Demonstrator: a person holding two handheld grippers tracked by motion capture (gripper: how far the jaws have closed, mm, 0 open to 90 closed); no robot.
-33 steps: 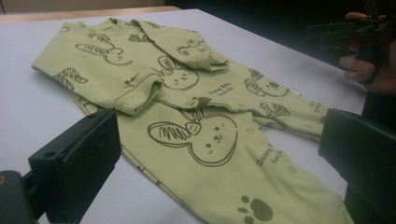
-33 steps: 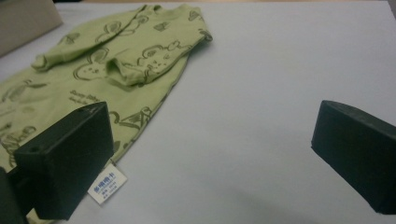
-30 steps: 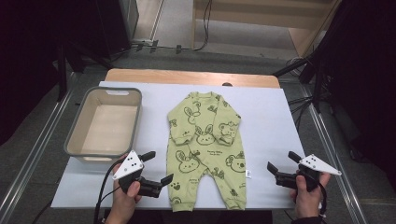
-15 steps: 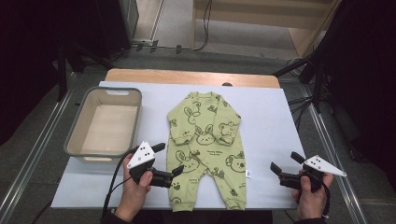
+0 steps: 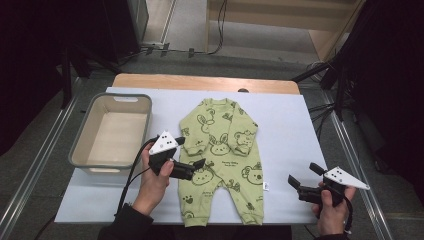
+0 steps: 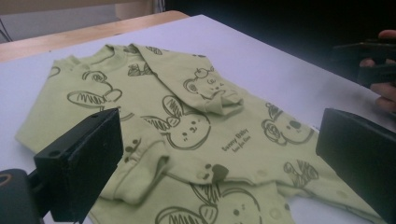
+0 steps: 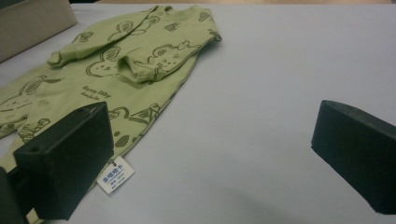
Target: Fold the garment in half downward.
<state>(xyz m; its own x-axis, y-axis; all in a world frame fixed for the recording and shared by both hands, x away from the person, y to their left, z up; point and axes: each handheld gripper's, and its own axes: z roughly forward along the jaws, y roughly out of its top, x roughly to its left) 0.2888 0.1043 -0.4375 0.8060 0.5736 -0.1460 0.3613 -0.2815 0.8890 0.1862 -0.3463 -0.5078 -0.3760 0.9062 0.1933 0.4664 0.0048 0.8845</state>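
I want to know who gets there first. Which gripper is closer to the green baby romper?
Left. The left gripper hovers over the romper at its waist edge; the right gripper is off to its side, apart.

Your baby suit (image 5: pixel 220 160) lies flat at the centre of the frame on the sheet (image 5: pixel 290 125), both sleeves folded in over its chest. The tub (image 5: pixel 111 131) sits to its left. Your left gripper (image 5: pixel 189 156) is over the suit's left edge; your right gripper (image 5: pixel 304 174) is lower right, beyond the tag (image 5: pixel 266 186).
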